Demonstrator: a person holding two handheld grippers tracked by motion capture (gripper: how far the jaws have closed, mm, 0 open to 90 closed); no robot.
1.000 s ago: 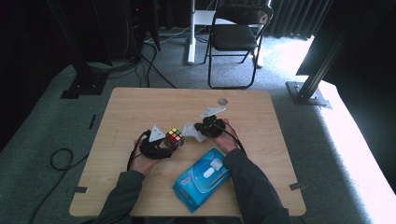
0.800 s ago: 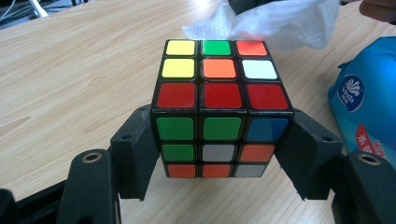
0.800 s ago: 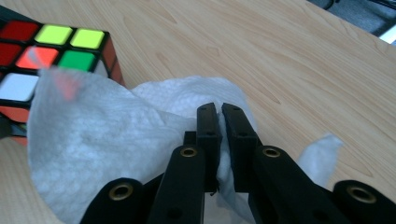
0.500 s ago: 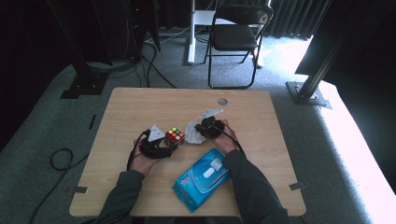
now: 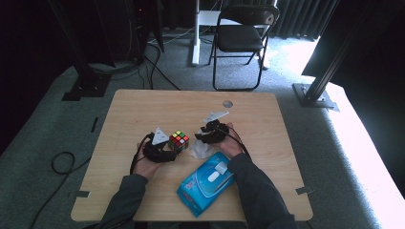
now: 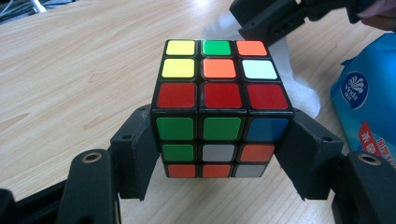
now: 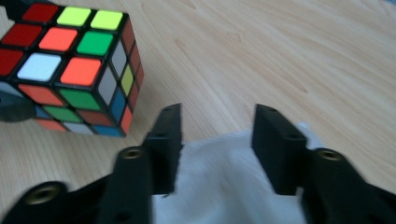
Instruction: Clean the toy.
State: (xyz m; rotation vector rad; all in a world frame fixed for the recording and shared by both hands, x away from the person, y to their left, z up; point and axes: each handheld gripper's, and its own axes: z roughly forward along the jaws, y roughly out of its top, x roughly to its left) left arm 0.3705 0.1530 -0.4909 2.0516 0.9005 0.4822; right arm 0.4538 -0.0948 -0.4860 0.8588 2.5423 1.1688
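High view: at the left of the table (image 5: 143,102) your left gripper (image 5: 168,151) sits in your left hand (image 5: 145,164), clamped on the puzzle cube (image 5: 178,140), which stands just left of the frame's centre. Your left gripper view puts the cube (image 6: 219,107) in mid-frame, a black jaw pressed flat on each of its sides, red row along the top face's near edge.

Right of the cube lies a crumpled white wipe (image 5: 200,150), with your right gripper (image 5: 204,138) over it. In your right gripper view the jaws have just been opening and now stand released, apart; the wipe (image 7: 224,186) lies between and below them, not pinched. The cube (image 7: 70,65) shows in that frame's upper left.

Lower centre right, the blue wipes pack (image 5: 206,183) lies near your right forearm.
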